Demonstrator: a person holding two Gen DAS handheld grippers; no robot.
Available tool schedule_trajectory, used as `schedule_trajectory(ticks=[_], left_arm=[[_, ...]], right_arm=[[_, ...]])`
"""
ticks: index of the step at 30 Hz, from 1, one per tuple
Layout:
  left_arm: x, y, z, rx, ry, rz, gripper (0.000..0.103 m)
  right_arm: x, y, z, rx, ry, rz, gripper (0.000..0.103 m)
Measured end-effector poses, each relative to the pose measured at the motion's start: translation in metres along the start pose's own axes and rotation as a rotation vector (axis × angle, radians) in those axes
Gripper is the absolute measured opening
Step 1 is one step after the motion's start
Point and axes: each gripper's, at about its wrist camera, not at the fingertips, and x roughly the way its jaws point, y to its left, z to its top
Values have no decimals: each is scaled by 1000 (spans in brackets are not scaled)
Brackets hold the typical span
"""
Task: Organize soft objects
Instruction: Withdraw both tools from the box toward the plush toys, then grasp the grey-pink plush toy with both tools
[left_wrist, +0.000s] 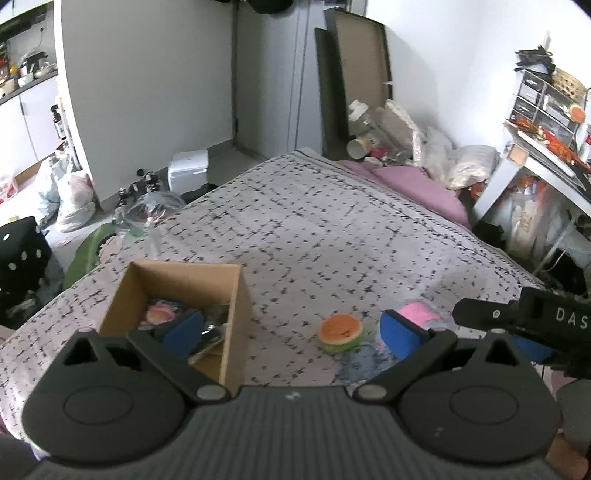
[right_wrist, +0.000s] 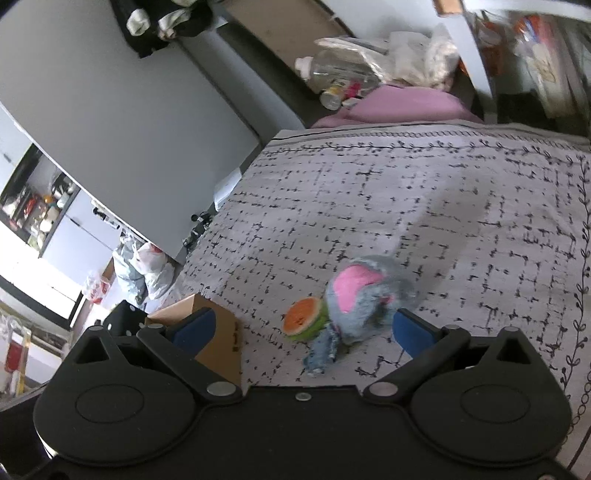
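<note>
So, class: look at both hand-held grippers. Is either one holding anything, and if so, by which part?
Nothing is held. The left hand-held gripper and right hand-held gripper are both open, above the bedspread; the grey-and-pink plush toy lies ungripped.

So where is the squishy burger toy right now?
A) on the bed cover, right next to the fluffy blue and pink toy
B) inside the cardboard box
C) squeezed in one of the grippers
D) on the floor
A: the burger toy lies on the patterned bed cover, up against the blue and pink plush toy, outside the cardboard box, and both grippers are open and hold nothing.
</note>
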Motion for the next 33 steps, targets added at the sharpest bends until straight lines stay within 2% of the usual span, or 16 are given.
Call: schedule_trajectory(ticks=[10, 15, 17, 21, 24, 27, 29, 31, 33], left_arm=[[24, -42, -13, 17, 23, -56, 98], [38, -59, -19, 40, 29, -78, 88], [46, -66, -21, 53, 28, -75, 84], [66, -75, -26, 64, 58, -100, 71], [76, -83, -31, 85, 69, -117, 70], [84, -90, -36, 109, 81, -134, 70], [91, -95, -38, 124, 93, -144, 70], [97, -99, -39, 136, 100, -148, 70], [103, -102, -41, 149, 110, -154, 70]], right_arm=[[-5, -49, 5, 153, 5, 12, 103], [3, -73, 7, 238, 17, 6, 102], [11, -81, 8, 272, 41, 14, 96], [24, -94, 9, 318, 68, -3, 89], [31, -97, 10, 318, 83, -23, 87], [37, -100, 11, 334, 96, -25, 74], [43, -101, 11, 339, 107, -28, 59], [47, -102, 11, 344, 115, -31, 53], [51, -102, 12, 350, 123, -32, 52]])
